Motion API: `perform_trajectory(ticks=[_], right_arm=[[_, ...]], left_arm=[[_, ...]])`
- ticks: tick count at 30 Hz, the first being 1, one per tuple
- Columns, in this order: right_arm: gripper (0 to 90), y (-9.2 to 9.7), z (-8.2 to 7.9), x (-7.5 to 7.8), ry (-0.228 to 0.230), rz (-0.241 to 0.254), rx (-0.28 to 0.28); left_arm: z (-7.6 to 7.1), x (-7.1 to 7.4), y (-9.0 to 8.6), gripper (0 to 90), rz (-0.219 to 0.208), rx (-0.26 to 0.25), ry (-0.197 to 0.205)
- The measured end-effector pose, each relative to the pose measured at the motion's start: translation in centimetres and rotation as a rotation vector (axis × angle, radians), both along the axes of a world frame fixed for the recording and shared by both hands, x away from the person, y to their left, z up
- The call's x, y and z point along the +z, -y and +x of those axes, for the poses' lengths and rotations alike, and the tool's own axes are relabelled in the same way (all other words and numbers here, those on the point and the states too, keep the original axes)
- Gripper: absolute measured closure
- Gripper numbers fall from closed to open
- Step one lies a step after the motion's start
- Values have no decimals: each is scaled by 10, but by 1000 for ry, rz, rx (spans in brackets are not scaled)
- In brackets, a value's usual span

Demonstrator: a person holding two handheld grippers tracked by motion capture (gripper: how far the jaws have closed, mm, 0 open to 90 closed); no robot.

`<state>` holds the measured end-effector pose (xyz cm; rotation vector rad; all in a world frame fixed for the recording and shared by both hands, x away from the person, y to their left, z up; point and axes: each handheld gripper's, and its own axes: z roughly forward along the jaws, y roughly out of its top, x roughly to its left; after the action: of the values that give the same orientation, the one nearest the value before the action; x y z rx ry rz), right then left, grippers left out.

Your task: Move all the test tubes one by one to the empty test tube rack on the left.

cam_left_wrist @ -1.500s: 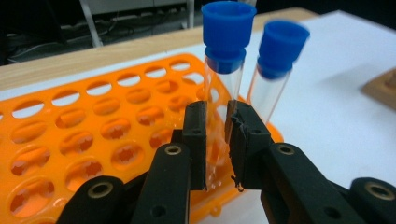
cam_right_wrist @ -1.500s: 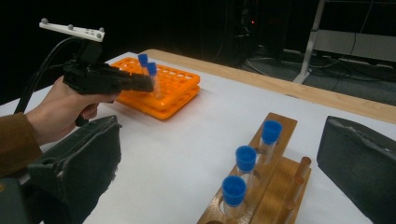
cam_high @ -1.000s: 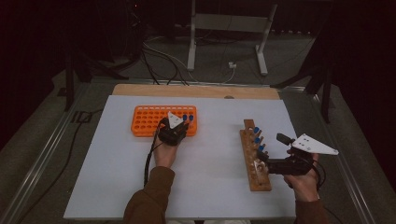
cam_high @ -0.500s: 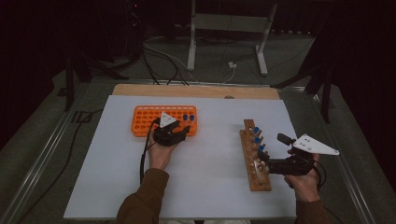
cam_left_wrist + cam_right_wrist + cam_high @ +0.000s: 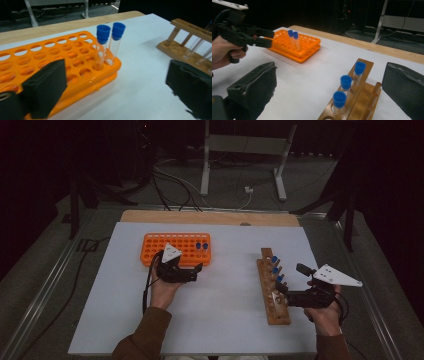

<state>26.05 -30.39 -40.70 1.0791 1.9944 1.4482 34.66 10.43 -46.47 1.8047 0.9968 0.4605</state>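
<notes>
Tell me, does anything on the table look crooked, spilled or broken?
Nothing stands out. Two blue-capped tubes stand close together in a corner of the orange rack, slightly tilted in their holes. Three more stand in the wooden rack. Nothing looks spilled or broken.

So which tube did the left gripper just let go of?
Find the orange rack at the table's far left. Two blue-capped tubes stand side by side in holes near its right end. It looks like the nearer tube, closest to the left gripper, whose jaws have just been opening with nothing between them.
</notes>
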Motion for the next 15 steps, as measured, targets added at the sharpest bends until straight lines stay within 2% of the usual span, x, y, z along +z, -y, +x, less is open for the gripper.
perform_trajectory(ticks=[5,9,15], right_arm=[[0,1,1,-3,-10,-1,-2],[0,1,2,-6,-28,-8,3],[31,2,4,-9,-49,-5,6]], left_arm=[[-14,6,0,13,-13,-32,23],[-24,8,2,10,-48,-62,35],[-30,12,7,10,-62,-96,39]])
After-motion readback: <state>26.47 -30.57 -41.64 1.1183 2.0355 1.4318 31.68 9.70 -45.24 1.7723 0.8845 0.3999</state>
